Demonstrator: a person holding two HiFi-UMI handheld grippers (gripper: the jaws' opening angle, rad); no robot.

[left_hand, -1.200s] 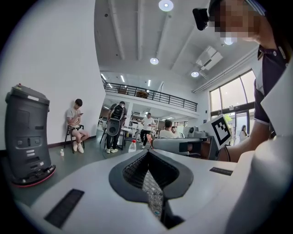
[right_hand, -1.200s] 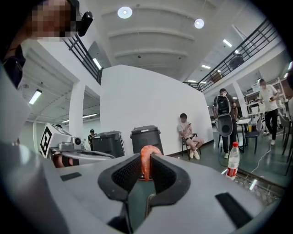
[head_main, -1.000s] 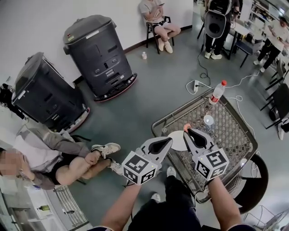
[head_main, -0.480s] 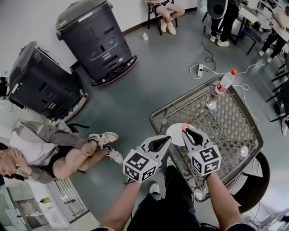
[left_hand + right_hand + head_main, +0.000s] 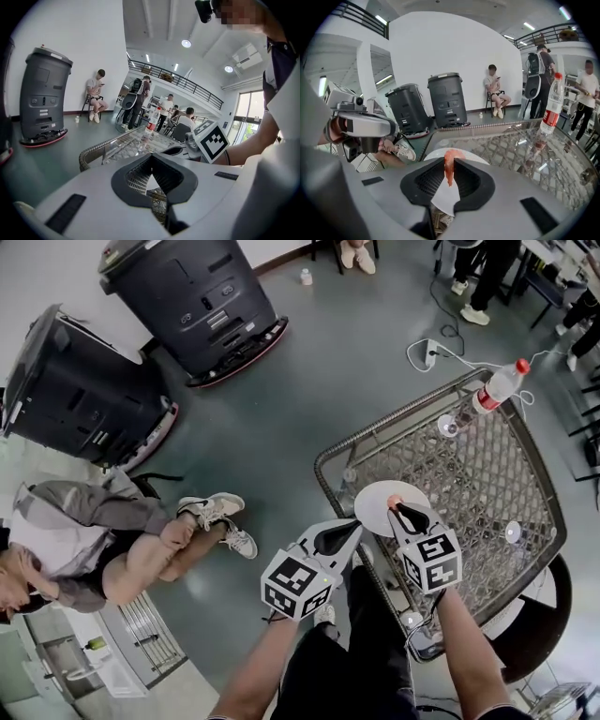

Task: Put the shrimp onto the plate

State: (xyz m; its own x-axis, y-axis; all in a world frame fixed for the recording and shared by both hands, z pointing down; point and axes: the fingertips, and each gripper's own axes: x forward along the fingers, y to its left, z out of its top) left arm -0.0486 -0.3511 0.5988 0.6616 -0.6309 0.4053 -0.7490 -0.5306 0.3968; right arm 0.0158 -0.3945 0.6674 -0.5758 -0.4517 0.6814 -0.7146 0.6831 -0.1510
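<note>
The shrimp (image 5: pixel 448 169) is held in the right claw (image 5: pixel 449 164). It is pinched across its body between the two dark ribbed pads, and its pink curled end stands up past the tips. In the head view the shrimp (image 5: pixel 395 502) is seen over the near edge of the white plate (image 5: pixel 375 512), which lies on the mesh-topped table (image 5: pixel 375 440). Whether the shrimp already touches the plate cannot be told; it appears to be carried just above it.

The left claw (image 5: pixel 339 538) is kept to the near left of the plate, outside the table's rim. Its jaws are drawn together and nothing is gripped between them.

The shrimp is judged to be very light, soft and probably slick, so only a gentle squeeze is needed. Too much pressure could squash it, and too little could let it slide out. The thick middle of the body, where it is now taken, is thought the best place to hold it, since the thin tail end might tear or bend away. On release it may cling to a ribbed pad. The plate itself looks light and could be shifted if it is struck.
</note>
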